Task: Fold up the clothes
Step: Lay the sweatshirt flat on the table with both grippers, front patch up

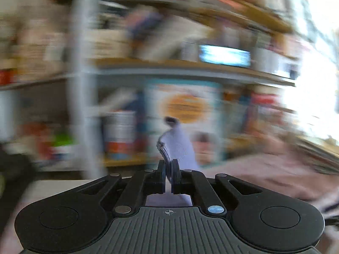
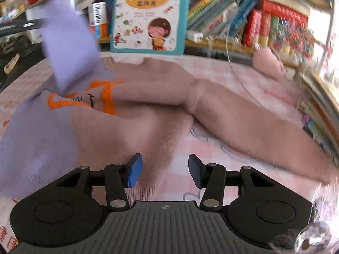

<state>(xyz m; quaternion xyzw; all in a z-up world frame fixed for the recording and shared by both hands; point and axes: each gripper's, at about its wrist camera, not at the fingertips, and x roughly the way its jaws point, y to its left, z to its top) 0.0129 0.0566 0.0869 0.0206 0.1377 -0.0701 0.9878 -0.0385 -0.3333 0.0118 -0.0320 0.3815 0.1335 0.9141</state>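
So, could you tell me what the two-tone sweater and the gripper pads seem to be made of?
The sweater looks like a soft matte knit, perhaps cotton or a blend: fine ribbing shows at its hem and it drapes in rounded folds. The fibre cannot be told for sure. The right gripper's pads look like blue rubber or foam with a dull, finely textured face, mounted on rigid black fingers, probably plastic.

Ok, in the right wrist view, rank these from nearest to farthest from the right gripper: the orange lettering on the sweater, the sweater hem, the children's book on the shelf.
1. The sweater hem, right under the open right gripper, toward its left finger.
2. The orange lettering, farther up the sweater, left of centre.
3. The children's book, upright past the bed's far edge, at the top.
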